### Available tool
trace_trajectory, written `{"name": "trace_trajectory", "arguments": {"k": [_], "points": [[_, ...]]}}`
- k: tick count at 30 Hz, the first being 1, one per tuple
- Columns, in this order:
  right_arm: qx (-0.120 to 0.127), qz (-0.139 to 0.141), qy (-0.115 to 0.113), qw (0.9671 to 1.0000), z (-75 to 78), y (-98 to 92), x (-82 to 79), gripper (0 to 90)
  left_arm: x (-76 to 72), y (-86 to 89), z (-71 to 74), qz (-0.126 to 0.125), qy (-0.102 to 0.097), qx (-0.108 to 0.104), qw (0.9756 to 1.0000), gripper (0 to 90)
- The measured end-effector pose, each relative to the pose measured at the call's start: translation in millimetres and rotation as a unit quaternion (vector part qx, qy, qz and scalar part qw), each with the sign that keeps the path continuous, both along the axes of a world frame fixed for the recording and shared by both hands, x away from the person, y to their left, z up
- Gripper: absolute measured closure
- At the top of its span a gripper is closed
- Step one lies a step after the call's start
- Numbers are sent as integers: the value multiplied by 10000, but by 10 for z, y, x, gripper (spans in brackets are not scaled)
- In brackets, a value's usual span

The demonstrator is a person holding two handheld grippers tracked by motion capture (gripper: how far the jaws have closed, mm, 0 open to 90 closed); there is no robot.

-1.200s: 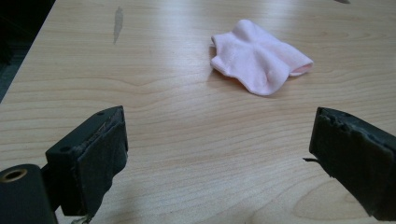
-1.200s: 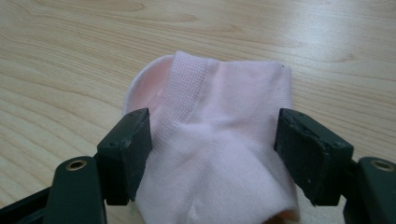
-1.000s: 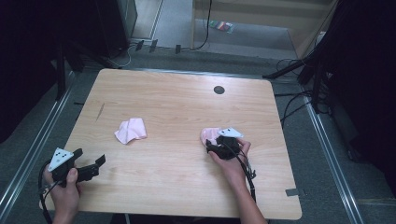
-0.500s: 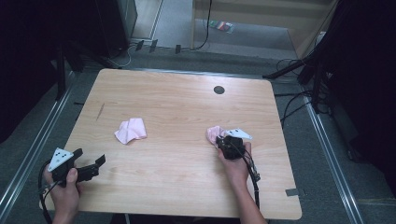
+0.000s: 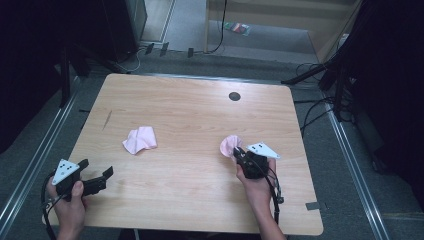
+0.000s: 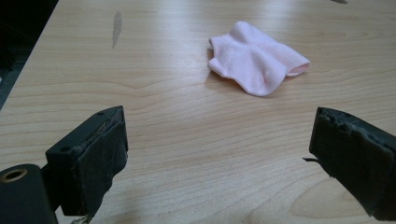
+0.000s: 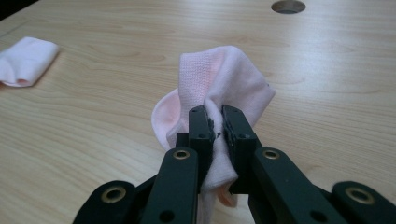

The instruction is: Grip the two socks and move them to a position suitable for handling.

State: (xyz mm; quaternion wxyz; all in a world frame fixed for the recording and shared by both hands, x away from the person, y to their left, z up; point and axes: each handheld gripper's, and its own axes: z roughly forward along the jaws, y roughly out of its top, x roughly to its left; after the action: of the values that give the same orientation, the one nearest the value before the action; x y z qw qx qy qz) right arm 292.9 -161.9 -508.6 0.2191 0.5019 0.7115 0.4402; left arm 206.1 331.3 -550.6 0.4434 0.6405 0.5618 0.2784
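My right gripper (image 5: 239, 151) (image 7: 215, 114) has just closed on a pink sock (image 5: 229, 144) (image 7: 224, 74). The pads pinch a fold of it, and the bunched sock hangs a little above the wooden table (image 5: 190, 110) at the right. A second pink sock (image 5: 140, 140) (image 6: 254, 60) (image 7: 25, 60) lies crumpled on the table left of centre. My left gripper (image 5: 95, 168) (image 6: 217, 135) stands open near the front left corner. It points toward that second sock from well short of it and has nothing between its jaws.
A round cable hole (image 5: 234, 96) (image 7: 288, 6) sits in the table near its far edge. Grey floor with metal rails and loose cables surrounds the table. A dark mark (image 6: 116, 28) stains the wood at the left.
The right gripper's jaws went from open around the right sock to shut on it, then lifted it slightly off the table. The left gripper has not moved.
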Motion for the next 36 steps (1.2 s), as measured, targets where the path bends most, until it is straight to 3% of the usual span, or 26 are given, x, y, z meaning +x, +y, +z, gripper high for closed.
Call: {"name": "trace_trajectory", "arguments": {"k": [5,11,17,26,31,36], "points": [[117,83,-67,9999,124,27,-163,840,-28,-22,48,57,-94,189,9998,50],[184,200,-146,9995,202,121,-332,839,-55,-102,156,-7,-216,98,9997,50],[97,311,-233,9992,197,234,-436,839,-51,-305,288,-190,-387,193,9989,50],[185,538,-146,9983,140,458,-570,839,60,-939,445,-879,-503,258,9945,50],[173,723,-103,9972,99,622,-644,838,105,-1196,491,-1068,-565,114,9926,50],[133,809,-54,9966,19,732,-672,837,137,-1338,495,-1176,-558,-13,9915,50]]}}
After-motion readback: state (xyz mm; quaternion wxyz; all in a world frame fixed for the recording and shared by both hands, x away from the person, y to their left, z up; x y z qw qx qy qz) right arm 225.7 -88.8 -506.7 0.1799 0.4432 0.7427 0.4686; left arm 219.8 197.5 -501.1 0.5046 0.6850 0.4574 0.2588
